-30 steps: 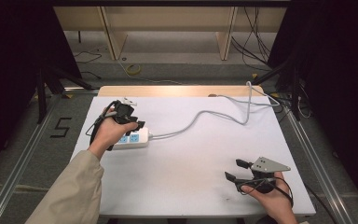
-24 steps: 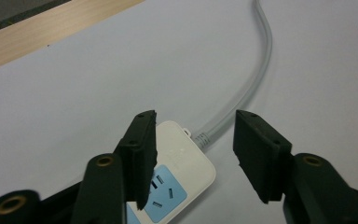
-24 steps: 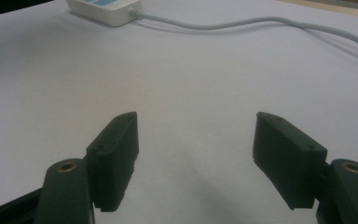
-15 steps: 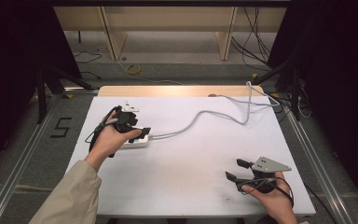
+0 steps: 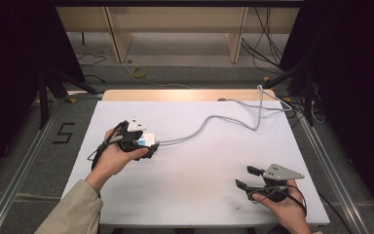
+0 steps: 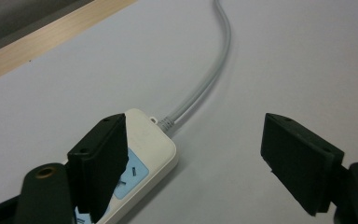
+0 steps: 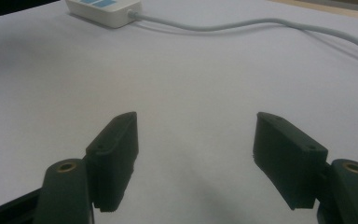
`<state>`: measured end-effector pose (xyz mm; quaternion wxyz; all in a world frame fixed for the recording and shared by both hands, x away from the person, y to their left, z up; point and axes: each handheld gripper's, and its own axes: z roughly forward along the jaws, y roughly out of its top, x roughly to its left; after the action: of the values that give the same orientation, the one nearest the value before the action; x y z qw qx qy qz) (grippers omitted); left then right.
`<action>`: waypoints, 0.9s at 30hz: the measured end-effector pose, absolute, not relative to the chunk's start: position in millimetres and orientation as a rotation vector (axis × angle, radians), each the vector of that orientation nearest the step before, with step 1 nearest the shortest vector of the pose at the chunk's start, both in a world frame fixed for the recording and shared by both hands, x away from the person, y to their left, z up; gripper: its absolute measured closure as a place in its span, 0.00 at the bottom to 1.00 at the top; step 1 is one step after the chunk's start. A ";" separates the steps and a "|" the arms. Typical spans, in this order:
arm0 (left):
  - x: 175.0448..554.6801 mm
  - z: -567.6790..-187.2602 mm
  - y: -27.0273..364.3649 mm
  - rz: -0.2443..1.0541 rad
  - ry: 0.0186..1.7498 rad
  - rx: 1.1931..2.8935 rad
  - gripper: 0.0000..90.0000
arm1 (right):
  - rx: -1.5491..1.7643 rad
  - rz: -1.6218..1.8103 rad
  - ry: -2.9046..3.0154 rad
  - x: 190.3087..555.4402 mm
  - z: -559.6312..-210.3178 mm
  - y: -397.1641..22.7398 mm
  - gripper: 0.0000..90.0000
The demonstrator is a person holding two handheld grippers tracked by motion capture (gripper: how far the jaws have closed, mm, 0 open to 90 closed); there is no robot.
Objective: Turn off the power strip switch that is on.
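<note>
Two hand-held grippers stand apart. Your left hand-held gripper (image 6: 193,161) has just been opening, pads off the power strip (image 6: 137,161), which now lies released on the desk (image 5: 199,165) at nine o'clock, shifted rightward. Your right hand-held gripper (image 7: 196,154) waits empty at five o'clock.

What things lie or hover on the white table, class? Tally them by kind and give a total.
Power strip with grey cable: 1
Handheld grippers: 2, the left gripper and the right gripper
Total: 3
</note>
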<state>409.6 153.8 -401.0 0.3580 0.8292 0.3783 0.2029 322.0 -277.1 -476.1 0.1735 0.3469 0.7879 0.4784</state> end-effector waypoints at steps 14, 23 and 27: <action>384.1 -422.5 167.8 0.546 0.923 2.058 0.23 | 0.987 1.357 2.232 321.6 -476.4 -276.8 0.35; 365.7 -441.4 183.7 0.559 0.941 2.004 0.22 | 0.983 1.353 2.236 321.8 -476.5 -277.1 0.35; 358.5 -447.5 190.1 0.559 0.960 1.984 0.21 | 0.983 1.354 2.235 321.6 -476.1 -277.1 0.35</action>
<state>358.5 190.1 -447.5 0.4205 0.7917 0.3830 0.2232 321.6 -277.1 -476.1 0.1738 0.3466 0.7884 0.4776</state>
